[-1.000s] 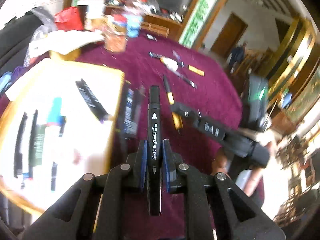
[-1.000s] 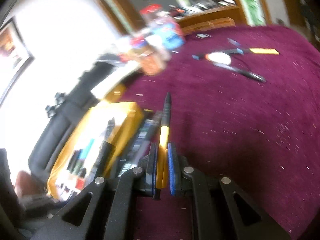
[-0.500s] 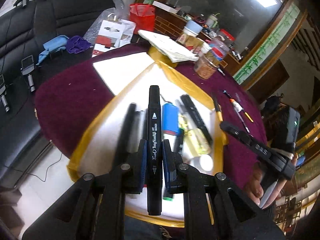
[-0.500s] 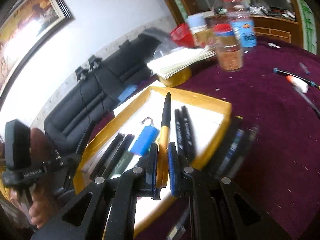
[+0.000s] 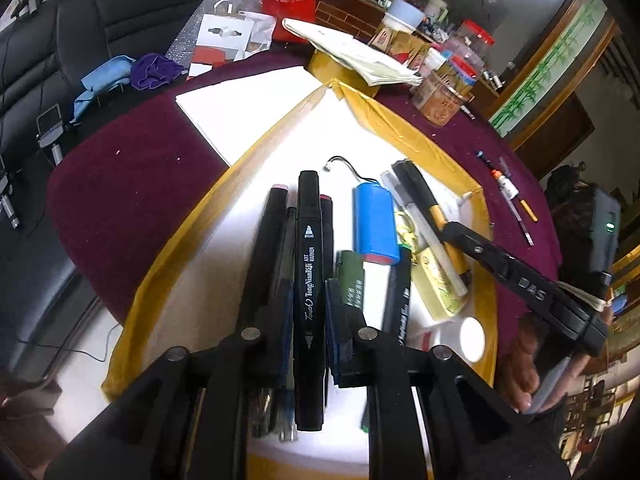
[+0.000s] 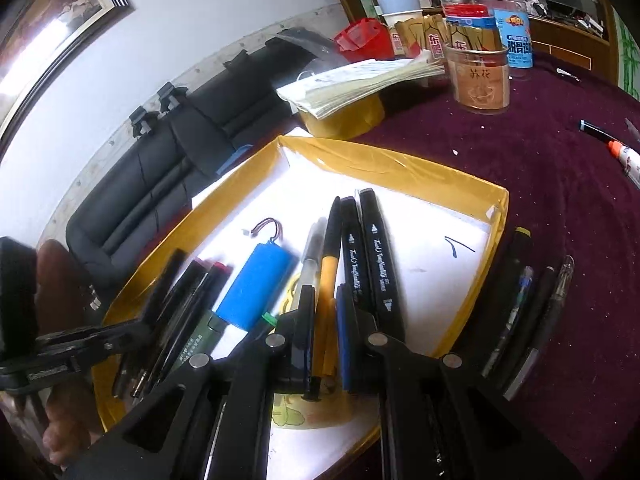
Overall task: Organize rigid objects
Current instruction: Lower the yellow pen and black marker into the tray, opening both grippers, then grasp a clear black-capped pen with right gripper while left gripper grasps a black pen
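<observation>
A yellow-rimmed white tray holds several pens and markers and a blue battery pack. My left gripper has its jaws slightly parted around a black art marker that lies low over other dark pens in the tray. My right gripper has its jaws slightly apart around a black and yellow pen, beside two black markers in the tray. The right gripper also shows in the left wrist view.
Several loose pens lie on the maroon tablecloth right of the tray. More pens lie farther off. Jars, a paper stack and a white sheet stand behind the tray. A black sofa is beyond.
Both grippers swung from the tablecloth over to the tray and lowered their pens into it. Both sets of jaws have opened a little from their tight grip.
</observation>
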